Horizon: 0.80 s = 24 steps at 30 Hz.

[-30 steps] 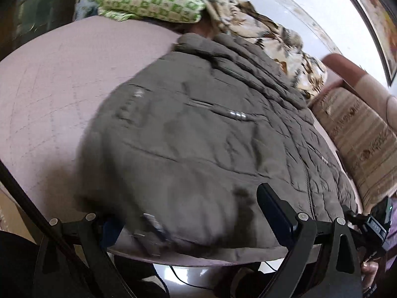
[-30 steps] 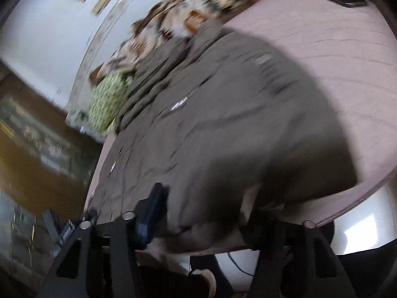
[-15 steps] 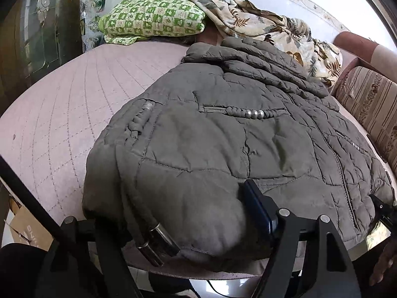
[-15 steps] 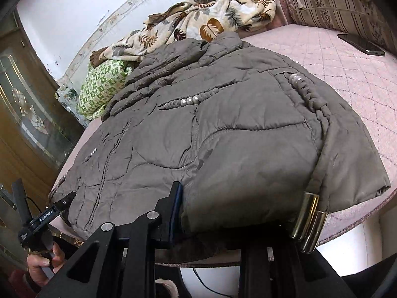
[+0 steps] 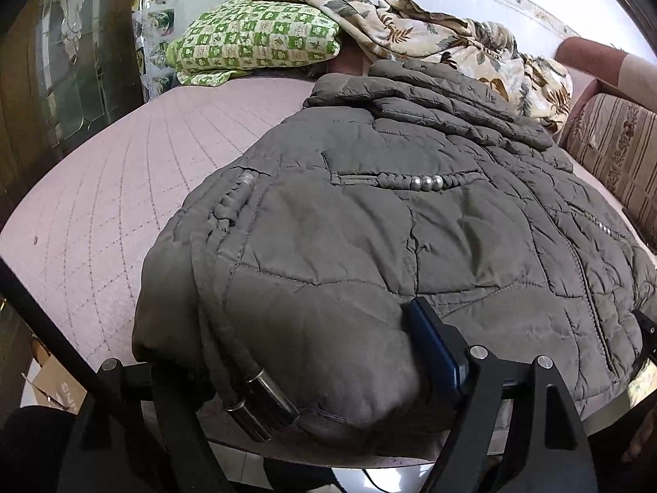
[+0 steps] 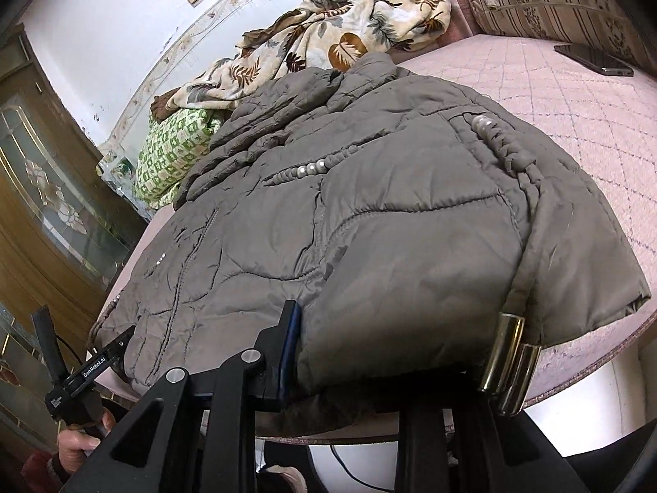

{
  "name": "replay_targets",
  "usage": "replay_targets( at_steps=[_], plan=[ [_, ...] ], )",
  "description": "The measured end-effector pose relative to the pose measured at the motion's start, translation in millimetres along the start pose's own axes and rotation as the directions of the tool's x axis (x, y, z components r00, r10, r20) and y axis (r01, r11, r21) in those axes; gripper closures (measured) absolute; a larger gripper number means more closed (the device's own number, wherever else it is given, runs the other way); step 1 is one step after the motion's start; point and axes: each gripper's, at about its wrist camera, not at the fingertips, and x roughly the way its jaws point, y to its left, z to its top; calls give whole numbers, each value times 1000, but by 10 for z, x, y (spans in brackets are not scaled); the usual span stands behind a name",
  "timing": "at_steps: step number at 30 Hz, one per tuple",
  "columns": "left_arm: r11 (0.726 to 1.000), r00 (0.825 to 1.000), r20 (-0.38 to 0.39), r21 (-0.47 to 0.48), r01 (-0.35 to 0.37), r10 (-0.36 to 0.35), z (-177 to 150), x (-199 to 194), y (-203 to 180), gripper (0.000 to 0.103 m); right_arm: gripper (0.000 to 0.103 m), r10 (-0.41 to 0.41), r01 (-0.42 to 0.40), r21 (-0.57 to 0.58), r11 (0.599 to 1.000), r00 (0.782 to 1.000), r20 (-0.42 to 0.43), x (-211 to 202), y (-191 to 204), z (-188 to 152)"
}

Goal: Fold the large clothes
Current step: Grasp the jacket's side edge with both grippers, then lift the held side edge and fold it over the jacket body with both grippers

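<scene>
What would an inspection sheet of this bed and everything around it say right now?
Surface: pink quilted bedcover, smooth.
Job's things: grey padded jacket spread out, hem at the near edge; metal drawcord tips hang over the edge.
Clutter: green checked pillow, leaf-print blanket, phone.
Grippers: left gripper opening, hem between its jaws; right gripper clamped on the hem.
Cables: one dark cable on the floor.
Surroundings: glass-fronted wooden cabinet, striped cushion.
</scene>
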Motion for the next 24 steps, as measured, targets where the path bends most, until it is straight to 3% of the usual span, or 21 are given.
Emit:
replay_targets(
  at_steps=[3, 5, 13, 24],
  plan=[
    [1000, 1000, -1, -6, 22, -22, 22, -25, 26, 31, 78, -18, 18, -22, 1000, 1000, -6, -13, 45, 15],
    [999, 999, 12, -8, 31, -31, 38, -65, 32, 48, 83, -25, 25, -38, 999, 1000, -3, -40, 77, 35],
    [999, 998, 55, 44, 24, -26, 112, -209, -40, 71, 88, -23, 27, -106, 994, 999, 44, -205, 269, 170],
    [997, 995, 88, 65, 42, -47, 374, -464, -60, 76, 88, 17, 6, -174, 985, 992, 128, -469, 551, 437]
  ],
)
